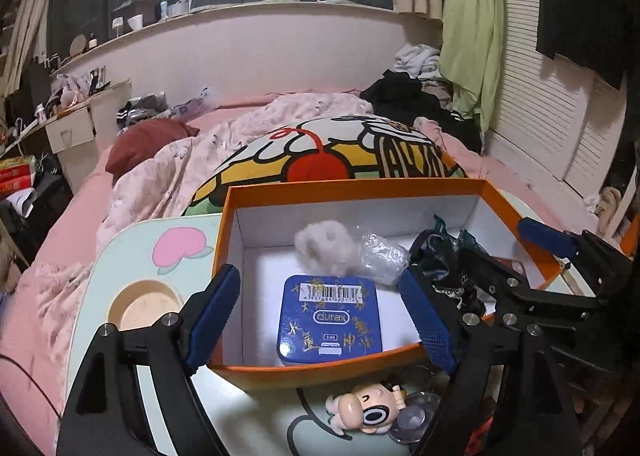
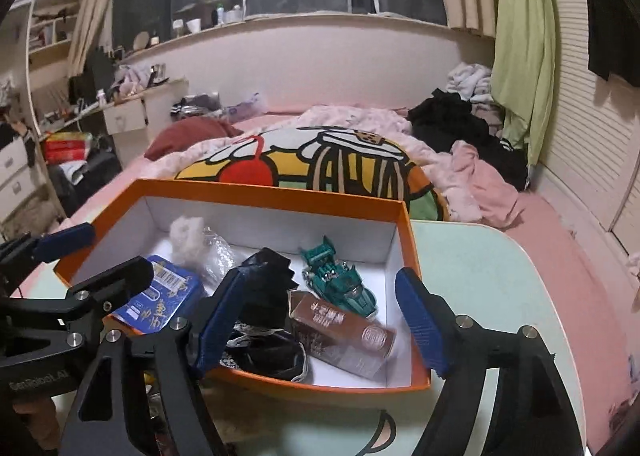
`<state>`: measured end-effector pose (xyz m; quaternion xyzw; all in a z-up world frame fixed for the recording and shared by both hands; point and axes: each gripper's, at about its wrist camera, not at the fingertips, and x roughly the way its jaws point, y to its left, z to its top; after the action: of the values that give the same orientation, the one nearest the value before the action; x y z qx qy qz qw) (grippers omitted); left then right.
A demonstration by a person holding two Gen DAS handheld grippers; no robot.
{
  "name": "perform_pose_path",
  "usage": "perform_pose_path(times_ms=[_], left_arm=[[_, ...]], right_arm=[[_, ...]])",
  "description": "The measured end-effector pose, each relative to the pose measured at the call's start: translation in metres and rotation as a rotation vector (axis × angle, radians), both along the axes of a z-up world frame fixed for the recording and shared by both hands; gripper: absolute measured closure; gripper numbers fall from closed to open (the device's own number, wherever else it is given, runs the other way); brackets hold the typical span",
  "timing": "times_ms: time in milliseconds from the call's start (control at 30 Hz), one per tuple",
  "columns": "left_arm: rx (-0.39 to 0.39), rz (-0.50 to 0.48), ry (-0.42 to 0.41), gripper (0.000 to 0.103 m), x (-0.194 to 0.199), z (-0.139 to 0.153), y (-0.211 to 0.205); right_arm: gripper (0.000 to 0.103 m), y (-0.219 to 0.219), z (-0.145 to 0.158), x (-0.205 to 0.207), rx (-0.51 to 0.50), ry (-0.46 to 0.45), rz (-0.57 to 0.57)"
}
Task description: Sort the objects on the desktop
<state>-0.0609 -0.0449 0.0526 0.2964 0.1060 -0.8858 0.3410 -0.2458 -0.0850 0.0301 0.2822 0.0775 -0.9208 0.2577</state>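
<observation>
Only a few bits are readable. The flat blue square tin (image 1: 329, 320) in the centre of the left wrist view has "durex" in a white oval, a barcode sticker along its top edge, and a tiny "3:00" above a bed icon. The black gripper body (image 2: 40, 372) at lower left of the right wrist view reads "GenRobot.AI".
</observation>
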Motion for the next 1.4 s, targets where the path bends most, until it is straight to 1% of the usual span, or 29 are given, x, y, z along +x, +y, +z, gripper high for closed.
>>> perform_pose_path(times_ms=[133, 167, 267, 300, 367, 467, 533, 600, 667, 700, 733, 767, 800, 833, 867, 900, 933, 1033, 1167, 1267, 1400], left_arm=[[0.001, -0.007, 0.016, 0.021, 0.002, 0.002, -0.002], [0.006, -0.01, 0.035, 0.021, 0.005, 0.004, -0.002], [0.004, -0.038, 0.111, 0.021, 0.02, 0.018, 0.011], [0.002, -0.044, 0.116, 0.021, 0.024, 0.021, 0.016], [0.013, -0.069, 0.103, 0.021, 0.033, 0.025, 0.03], [0.047, -0.085, 0.067, 0.021, 0.051, 0.021, 0.048], [0.073, -0.068, 0.044, 0.021, 0.064, 0.01, 0.056], [0.106, -0.056, 0.009, 0.021, 0.072, -0.003, 0.059], [0.147, -0.046, -0.043, 0.021, 0.076, -0.02, 0.065], [0.15, -0.043, -0.063, 0.021, 0.077, -0.027, 0.068], [0.141, -0.041, -0.086, 0.021, 0.079, -0.034, 0.072], [0.12, -0.038, -0.117, 0.021, 0.08, -0.043, 0.076], [0.08, -0.038, -0.141, 0.017, 0.079, -0.05, 0.082], [0.022, -0.033, -0.151, 0.012, 0.079, -0.054, 0.088], [-0.002, -0.032, -0.128, 0.011, 0.08, -0.057, 0.093], [-0.001, -0.028, -0.122, 0.011, 0.081, -0.057, 0.094], [-0.002, -0.024, -0.125, 0.009, 0.08, -0.057, 0.094], [0.02, -0.035, -0.115, 0.008, 0.082, -0.057, 0.09], [0.016, -0.038, -0.112, 0.007, 0.084, -0.058, 0.091], [0.015, -0.042, -0.112, 0.007, 0.083, -0.059, 0.092], [0.014, -0.044, -0.112, 0.007, 0.082, -0.059, 0.092]], right_arm=[[0.026, 0.001, -0.001, 0.003, -0.005, 0.0, 0.003], [0.026, 0.004, 0.0, 0.005, -0.024, -0.002, 0.004], [0.026, 0.025, 0.017, 0.025, -0.178, 0.043, -0.001], [0.026, 0.029, 0.022, 0.029, -0.199, 0.045, 0.004], [0.021, 0.039, 0.028, 0.044, -0.23, 0.023, 0.031], [0.018, 0.046, 0.029, 0.063, -0.18, -0.022, 0.046], [0.017, 0.05, 0.02, 0.077, -0.117, -0.085, 0.043], [0.017, 0.055, 0.003, 0.09, -0.077, -0.166, 0.079], [0.016, 0.056, -0.012, 0.099, -0.033, -0.199, 0.075], [0.016, 0.056, -0.02, 0.102, 0.001, -0.207, 0.067], [0.016, 0.054, -0.029, 0.102, 0.039, -0.22, 0.057], [0.016, 0.054, -0.034, 0.099, 0.056, -0.238, 0.049], [0.016, 0.054, -0.041, 0.094, 0.065, -0.273, 0.039], [0.012, 0.054, -0.043, 0.093, 0.079, -0.26, 0.021], [0.004, 0.053, -0.045, 0.091, 0.092, -0.274, 0.017], [0.0, 0.05, -0.046, 0.091, 0.112, -0.278, 0.024], [0.0, 0.048, -0.046, 0.092, 0.133, -0.268, 0.03], [0.0, 0.051, -0.046, 0.096, 0.128, -0.268, 0.036], [0.0, 0.053, -0.046, 0.097, 0.121, -0.266, 0.053], [0.0, 0.057, -0.046, 0.093, 0.089, -0.269, 0.073], [0.0, 0.063, -0.046, 0.091, 0.074, -0.274, 0.041]])
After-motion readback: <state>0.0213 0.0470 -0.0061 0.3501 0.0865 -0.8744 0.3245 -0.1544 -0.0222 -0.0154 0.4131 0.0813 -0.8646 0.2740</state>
